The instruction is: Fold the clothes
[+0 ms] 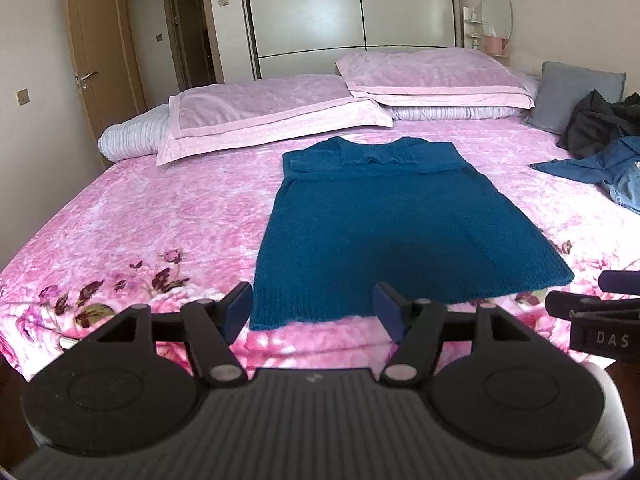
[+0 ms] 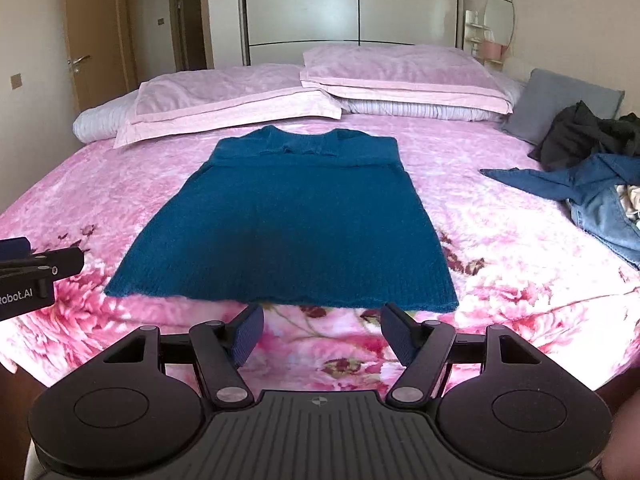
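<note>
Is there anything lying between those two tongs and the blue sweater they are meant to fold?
Nothing visible. The left tongs and right tongs both stand open over bare pink floral bedspread, just short of the teal knitted sweater hem. The pile of dark and denim clothes lies well off to the right.

Left tongs (image 1: 312, 306) low in own wrist view, jaws apart, nothing between the blue pads, tilted downward. Right tongs (image 2: 320, 328) likewise spread and empty, angled down. Each visible in the other's view: right at right edge, left at left edge, side by side.
</note>
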`<move>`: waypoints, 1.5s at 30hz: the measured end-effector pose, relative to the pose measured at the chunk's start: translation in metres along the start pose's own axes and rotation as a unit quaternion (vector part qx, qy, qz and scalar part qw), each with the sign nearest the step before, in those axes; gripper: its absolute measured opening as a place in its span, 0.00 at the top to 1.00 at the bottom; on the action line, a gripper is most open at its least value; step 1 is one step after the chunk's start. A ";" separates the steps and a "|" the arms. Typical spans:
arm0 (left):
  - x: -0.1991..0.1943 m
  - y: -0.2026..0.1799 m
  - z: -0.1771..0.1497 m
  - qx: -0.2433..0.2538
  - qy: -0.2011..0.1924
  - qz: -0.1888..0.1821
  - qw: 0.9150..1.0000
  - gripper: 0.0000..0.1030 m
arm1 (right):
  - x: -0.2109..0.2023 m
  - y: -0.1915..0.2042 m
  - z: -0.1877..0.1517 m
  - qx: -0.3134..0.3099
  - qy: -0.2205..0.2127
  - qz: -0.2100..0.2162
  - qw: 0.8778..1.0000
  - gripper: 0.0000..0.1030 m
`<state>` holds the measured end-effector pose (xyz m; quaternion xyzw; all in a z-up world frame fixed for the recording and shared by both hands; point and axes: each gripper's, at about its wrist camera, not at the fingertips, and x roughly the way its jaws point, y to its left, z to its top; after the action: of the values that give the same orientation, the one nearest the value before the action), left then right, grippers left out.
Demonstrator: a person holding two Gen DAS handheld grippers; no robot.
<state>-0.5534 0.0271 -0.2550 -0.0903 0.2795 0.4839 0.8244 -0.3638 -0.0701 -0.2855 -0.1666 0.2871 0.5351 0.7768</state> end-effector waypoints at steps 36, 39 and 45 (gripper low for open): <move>0.061 -0.004 -0.037 -0.001 0.085 0.010 0.996 0.37 | 0.056 -0.004 -0.016 -0.018 0.046 -0.011 0.999 0.34; 0.065 -0.005 -0.037 0.000 0.088 0.010 0.996 0.37 | 0.060 -0.005 -0.017 -0.019 0.050 -0.009 0.999 0.34; 0.075 -0.005 -0.038 0.000 0.093 0.009 0.996 0.37 | 0.070 -0.008 -0.019 -0.017 0.058 -0.007 0.998 0.34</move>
<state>-0.5347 0.0644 -0.3278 -0.1324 0.3557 0.4809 0.7903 -0.3433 -0.0323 -0.3441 -0.2127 0.3214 0.5235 0.7598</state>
